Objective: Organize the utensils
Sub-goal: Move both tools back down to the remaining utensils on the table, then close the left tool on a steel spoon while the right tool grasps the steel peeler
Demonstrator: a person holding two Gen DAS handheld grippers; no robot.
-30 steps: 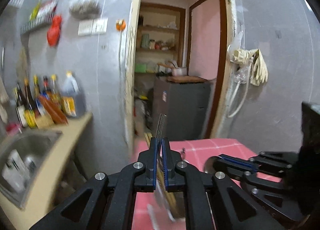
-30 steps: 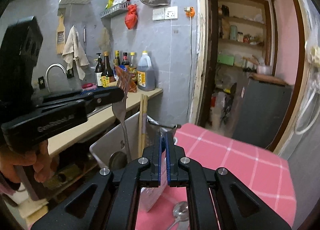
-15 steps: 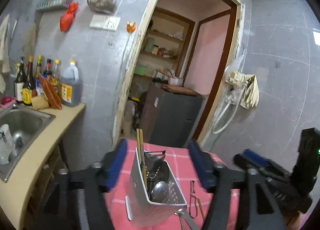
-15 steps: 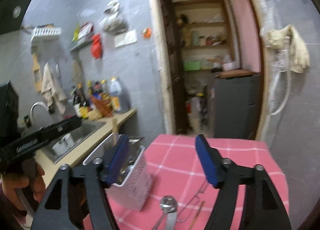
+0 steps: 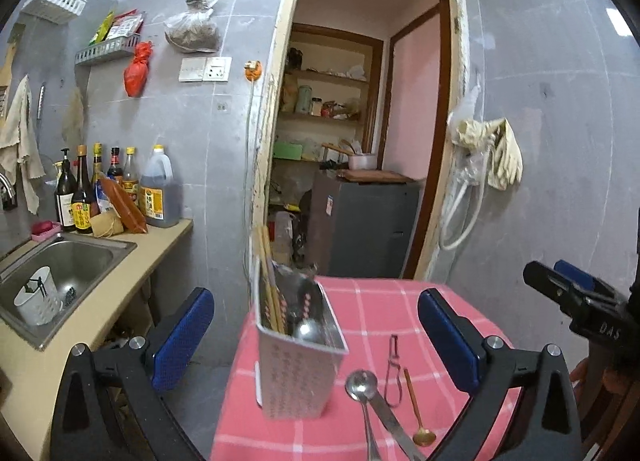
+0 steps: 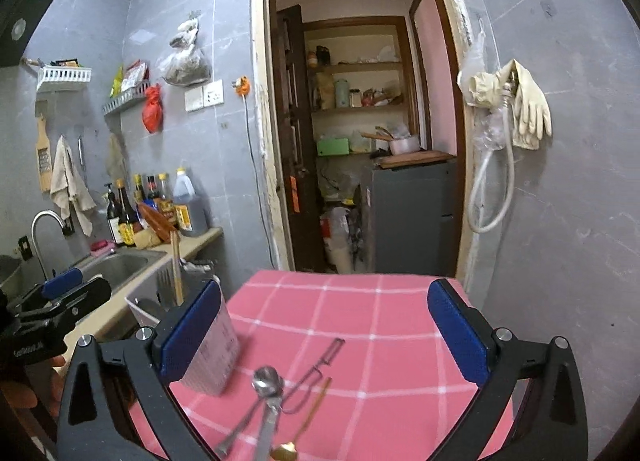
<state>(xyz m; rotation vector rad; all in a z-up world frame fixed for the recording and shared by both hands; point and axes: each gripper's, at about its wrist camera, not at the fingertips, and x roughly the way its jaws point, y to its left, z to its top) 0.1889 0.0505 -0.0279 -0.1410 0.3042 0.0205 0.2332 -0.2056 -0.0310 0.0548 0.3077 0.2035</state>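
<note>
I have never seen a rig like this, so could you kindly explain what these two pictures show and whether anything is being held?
No robot here: a person holds a two-finger gripper in each hand, each carrying a forward-looking camera. One picture looks along the left gripper, the other along the right gripper. Both have just been opening, with nothing between the blue pads. On the pink checked tablecloth stands a white utensil holder with chopsticks and metal utensils inside. Beside it lie a steel spoon, a wire peeler and a small gold spoon.

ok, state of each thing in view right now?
left gripper: open, empty, jaws just opened
right gripper: open, empty, jaws just opened
utensil holder: upright on table, chopsticks and utensils inside
steel spoon: lying on tablecloth
peeler: lying on tablecloth
gold spoon: lying on tablecloth
</note>
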